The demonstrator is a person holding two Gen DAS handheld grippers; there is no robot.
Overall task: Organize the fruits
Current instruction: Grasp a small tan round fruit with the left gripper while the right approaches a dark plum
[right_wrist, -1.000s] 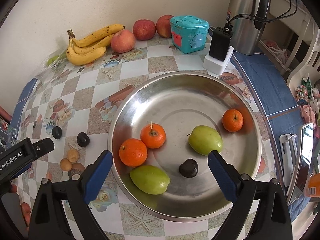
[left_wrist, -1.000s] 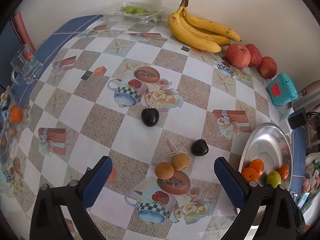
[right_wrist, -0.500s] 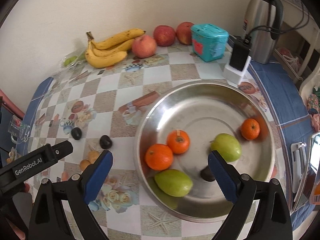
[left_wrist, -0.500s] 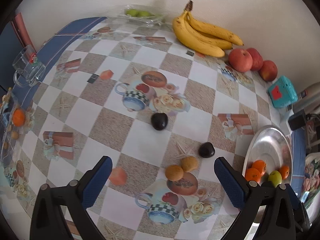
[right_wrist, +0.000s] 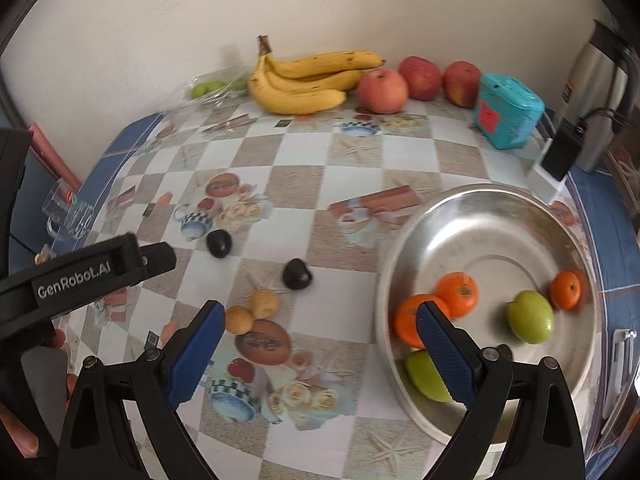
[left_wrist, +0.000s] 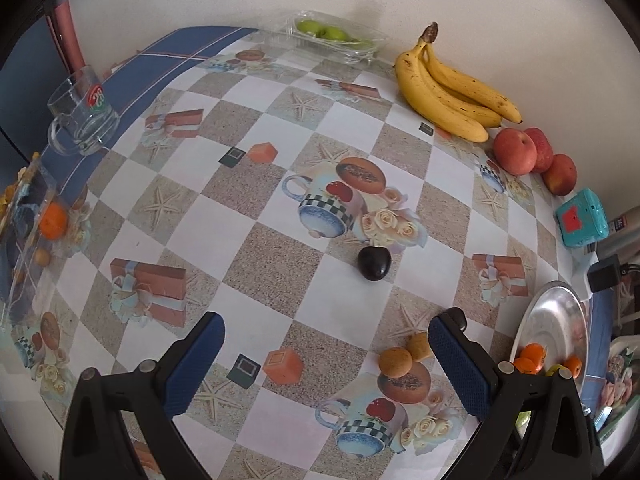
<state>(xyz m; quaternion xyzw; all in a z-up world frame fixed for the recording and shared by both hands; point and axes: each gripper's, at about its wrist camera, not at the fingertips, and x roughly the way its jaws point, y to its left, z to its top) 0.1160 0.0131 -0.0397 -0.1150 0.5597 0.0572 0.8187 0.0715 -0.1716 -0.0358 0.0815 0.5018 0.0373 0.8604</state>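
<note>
A steel bowl (right_wrist: 480,208) at the right holds oranges (right_wrist: 457,289), a green apple (right_wrist: 530,317) and another green fruit (right_wrist: 424,374); its rim also shows in the left wrist view (left_wrist: 552,320). Two dark plums lie on the tablecloth, one (right_wrist: 218,243) (left_wrist: 373,263) farther left, one (right_wrist: 297,274) nearer the bowl. Two small tan fruits (right_wrist: 252,311) (left_wrist: 404,356) lie together. My left gripper (left_wrist: 326,356) is open and empty above the table. My right gripper (right_wrist: 318,340) is open and empty, between the tan fruits and the bowl.
Bananas (right_wrist: 308,80), red apples (right_wrist: 382,86), a teal box (right_wrist: 508,116) and a kettle (right_wrist: 600,96) line the back wall. A clear tray of green fruit (left_wrist: 332,34) sits at the back left, a glass mug (left_wrist: 82,114) at the left edge.
My right gripper has swung left, away from over the bowl toward the plums and tan fruits. My left gripper has pulled back and turned left; the nearer plum is now behind its right finger.
</note>
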